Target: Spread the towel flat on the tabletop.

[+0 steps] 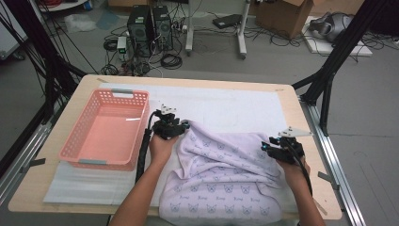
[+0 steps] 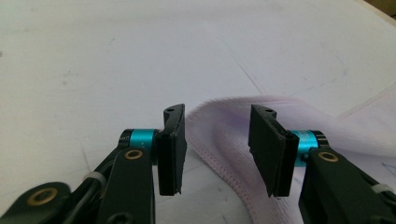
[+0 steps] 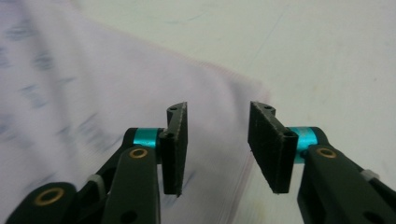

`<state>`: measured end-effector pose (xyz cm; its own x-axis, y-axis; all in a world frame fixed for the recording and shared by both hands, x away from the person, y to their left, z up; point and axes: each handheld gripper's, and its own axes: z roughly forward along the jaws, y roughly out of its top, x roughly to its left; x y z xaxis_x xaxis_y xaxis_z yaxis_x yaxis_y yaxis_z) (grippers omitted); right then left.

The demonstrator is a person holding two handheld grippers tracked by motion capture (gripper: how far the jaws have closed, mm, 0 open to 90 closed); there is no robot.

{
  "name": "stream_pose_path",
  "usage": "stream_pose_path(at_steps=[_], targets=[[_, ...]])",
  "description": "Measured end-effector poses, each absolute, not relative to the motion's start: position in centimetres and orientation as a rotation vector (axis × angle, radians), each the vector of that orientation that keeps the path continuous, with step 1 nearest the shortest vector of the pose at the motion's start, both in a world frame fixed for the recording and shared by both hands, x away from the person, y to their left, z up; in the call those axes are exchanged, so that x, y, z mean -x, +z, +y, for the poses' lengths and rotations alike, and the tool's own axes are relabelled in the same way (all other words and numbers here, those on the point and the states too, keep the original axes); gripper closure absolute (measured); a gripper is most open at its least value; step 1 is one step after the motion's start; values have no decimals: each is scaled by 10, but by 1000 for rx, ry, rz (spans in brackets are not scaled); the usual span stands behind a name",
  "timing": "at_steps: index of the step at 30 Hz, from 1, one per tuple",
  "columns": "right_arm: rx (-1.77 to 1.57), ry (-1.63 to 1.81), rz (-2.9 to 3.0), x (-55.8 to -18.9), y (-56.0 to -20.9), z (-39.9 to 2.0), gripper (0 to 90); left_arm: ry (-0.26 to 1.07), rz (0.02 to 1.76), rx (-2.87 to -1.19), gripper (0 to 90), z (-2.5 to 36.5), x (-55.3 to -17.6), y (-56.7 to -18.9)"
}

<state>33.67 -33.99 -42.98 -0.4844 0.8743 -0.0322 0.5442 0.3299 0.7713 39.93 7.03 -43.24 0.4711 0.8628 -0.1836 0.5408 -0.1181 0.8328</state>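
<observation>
Here, both grippers open over cloth [image 1: 226,174].

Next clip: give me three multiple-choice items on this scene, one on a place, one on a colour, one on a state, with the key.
1. Where is the basket relative to the cloth?
A. at its left
B. at its right
C. on top of it

2. What colour is the basket?
A. blue
B. pink
C. green

3. How do the left gripper's jaws stand?
A. shut on the cloth
B. shut on the basket rim
C. open, with the cloth edge below the gap

Key: 1 A, the high view shows the basket left of the cloth; 2 B, its walls are pink; 3 C, the left gripper view shows a clear gap over the hem.
</observation>
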Motion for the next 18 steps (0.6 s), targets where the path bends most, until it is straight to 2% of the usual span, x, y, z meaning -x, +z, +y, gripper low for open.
stream_pose_path(at_steps=[6,7,9,10,13,16,17,18], targets=[[-1340,940,2183,-382,-447,-332,500,374,1194,-1816,562,71,-397,-436],[-1351,968,2174,-385,-446,-334,595,364,1189,-1821,562,70,-397,-436],[-1328,962,2206,-393,-444,-336,850,357,1184,-1829,563,69,-397,-436],[-1316,935,2221,-397,-442,-336,866,348,1182,-1832,563,69,-397,-437],[-1318,850,2030,-406,-432,-340,873,323,1184,-1839,550,67,-396,-437],[-1493,978,1759,-407,-425,-358,860,289,1162,-1874,470,58,-395,-440],[-1530,981,1754,-408,-427,-361,840,277,1149,-1891,443,53,-394,-442],[-1539,953,1773,-408,-428,-362,774,268,1136,-1914,436,49,-393,-444]])
